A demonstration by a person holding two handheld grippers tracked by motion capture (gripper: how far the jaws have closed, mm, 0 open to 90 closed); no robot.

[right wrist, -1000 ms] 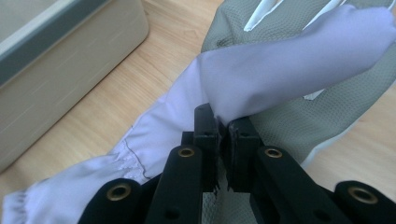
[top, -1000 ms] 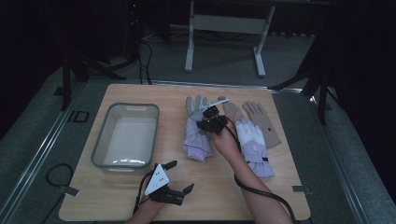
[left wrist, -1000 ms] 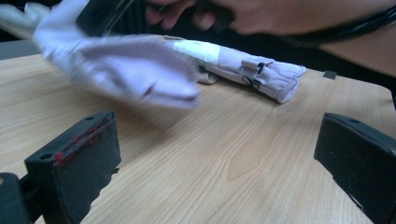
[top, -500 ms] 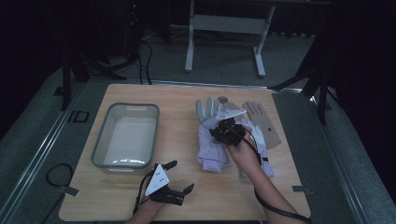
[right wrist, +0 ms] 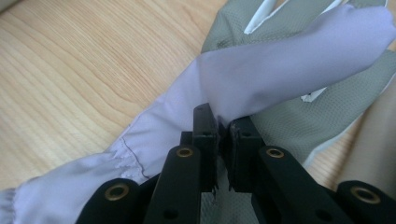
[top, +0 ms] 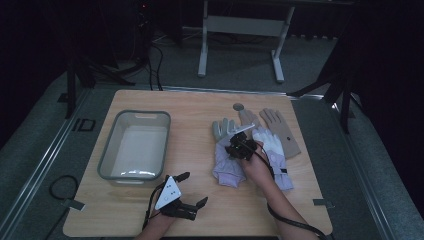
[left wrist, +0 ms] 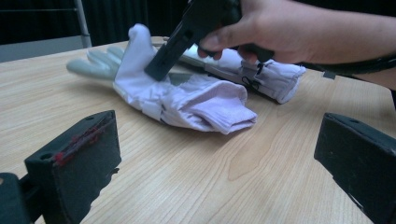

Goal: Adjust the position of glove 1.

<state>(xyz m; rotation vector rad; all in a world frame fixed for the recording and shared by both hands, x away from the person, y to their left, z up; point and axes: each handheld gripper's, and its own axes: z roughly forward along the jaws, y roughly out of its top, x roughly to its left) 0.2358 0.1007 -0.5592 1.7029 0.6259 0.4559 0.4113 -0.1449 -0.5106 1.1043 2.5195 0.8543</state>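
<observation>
Careful, your right gripper point(right wrist: 223, 140) pinches only a thin fold of the pale purple glove point(right wrist: 261, 79), so it may slip out, while your left gripper point(top: 192, 190) waits wide apart, holding nothing.

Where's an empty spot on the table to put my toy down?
Bare wooden tabletop lies along the far edge, and between the grey plastic bin and the pale lilac fabric glove. The right side is crowded with gloves and the right gripper.

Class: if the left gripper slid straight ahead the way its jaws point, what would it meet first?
Probably the lavender glove, at its cuff end; bare table lies between it and the open left gripper.
</observation>
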